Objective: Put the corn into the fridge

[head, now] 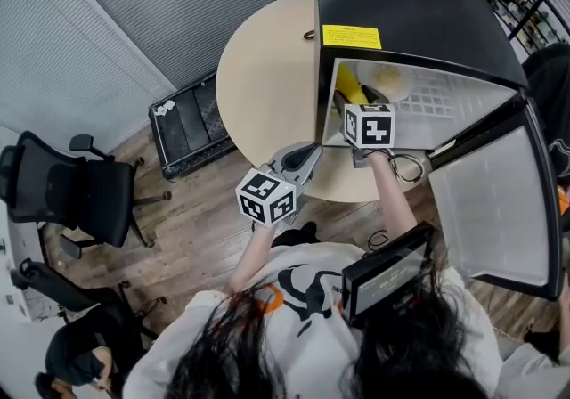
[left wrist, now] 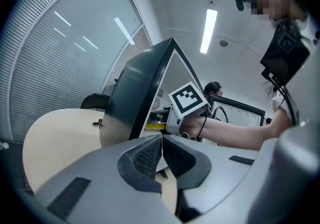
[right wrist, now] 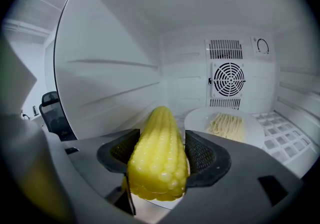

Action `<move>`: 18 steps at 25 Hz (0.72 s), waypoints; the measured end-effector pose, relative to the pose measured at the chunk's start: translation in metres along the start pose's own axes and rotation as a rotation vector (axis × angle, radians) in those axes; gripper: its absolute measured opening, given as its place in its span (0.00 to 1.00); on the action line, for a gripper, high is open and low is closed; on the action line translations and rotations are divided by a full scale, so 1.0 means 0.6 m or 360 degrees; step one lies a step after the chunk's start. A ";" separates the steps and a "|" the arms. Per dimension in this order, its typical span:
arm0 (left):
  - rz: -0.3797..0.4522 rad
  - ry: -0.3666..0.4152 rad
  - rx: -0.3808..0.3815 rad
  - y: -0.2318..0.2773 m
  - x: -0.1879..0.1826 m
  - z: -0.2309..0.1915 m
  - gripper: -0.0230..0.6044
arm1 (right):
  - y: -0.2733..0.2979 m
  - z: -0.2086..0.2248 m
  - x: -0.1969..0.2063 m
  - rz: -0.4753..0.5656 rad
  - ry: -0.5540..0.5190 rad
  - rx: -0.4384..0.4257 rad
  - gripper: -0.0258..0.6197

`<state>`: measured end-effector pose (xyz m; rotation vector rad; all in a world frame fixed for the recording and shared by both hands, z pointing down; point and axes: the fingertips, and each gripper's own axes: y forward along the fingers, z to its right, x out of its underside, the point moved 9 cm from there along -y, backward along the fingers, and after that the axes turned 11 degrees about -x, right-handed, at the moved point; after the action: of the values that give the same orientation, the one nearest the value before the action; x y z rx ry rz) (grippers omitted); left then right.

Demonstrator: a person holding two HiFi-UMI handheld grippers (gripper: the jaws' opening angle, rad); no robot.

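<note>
A yellow corn cob sits upright between the jaws of my right gripper, which is shut on it inside the small black fridge. From the head view the corn shows just past the right gripper, above the fridge's white floor. The fridge door hangs open to the right. My left gripper stays outside, over the round beige table, its jaws pressed together with nothing between them.
A white plate of noodles rests on the fridge floor ahead and to the right of the corn, in front of the rear fan grille. A small dark object lies on the table beside the fridge. Office chairs stand at left.
</note>
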<state>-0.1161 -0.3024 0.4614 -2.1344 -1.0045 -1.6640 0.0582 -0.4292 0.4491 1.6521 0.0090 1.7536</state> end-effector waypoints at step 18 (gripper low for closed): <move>-0.0021 0.0017 -0.0002 -0.008 0.010 0.035 0.06 | -0.152 -0.025 0.009 0.0322 0.0163 -0.0117 0.46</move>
<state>-0.1024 -0.2847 0.4591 -2.1219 -1.0170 -1.6812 0.0896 -0.3521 0.4093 1.5539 -0.1794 1.9643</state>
